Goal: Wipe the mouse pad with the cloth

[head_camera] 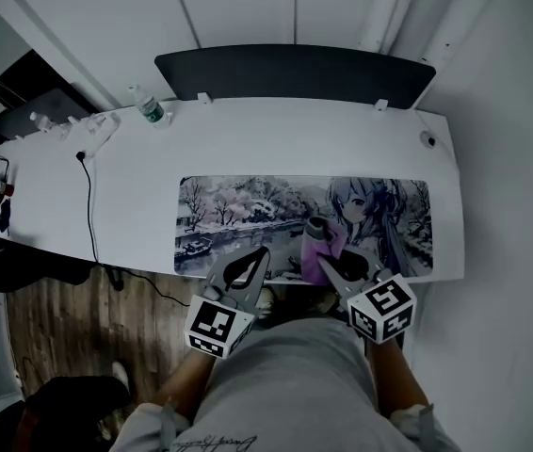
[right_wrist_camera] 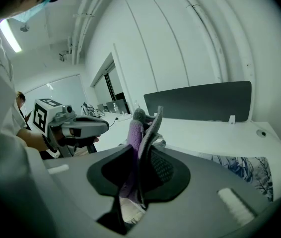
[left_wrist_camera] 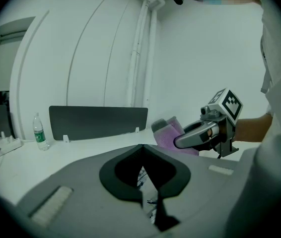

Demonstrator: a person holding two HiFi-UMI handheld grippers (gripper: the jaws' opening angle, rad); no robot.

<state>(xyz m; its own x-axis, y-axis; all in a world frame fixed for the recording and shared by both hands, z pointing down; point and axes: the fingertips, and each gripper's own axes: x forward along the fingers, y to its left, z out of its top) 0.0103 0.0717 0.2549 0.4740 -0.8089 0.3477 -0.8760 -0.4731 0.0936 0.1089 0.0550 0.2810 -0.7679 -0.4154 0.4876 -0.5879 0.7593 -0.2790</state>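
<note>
In the head view, the long printed mouse pad [head_camera: 248,217] lay flat along the near edge of the white desk [head_camera: 276,135]. The purple cloth [head_camera: 323,238] was above its lower middle, in the right gripper [head_camera: 332,262], with the left gripper [head_camera: 252,266] just beside it. The left gripper view showed that gripper's jaws drawn together with nothing between them. The right gripper view showed the other jaws clamped on a fold of the cloth, which stood up beyond them. It looked soft, light and limp, so a grip low on the bunched fold would probably leave enough free to press flat.
</note>
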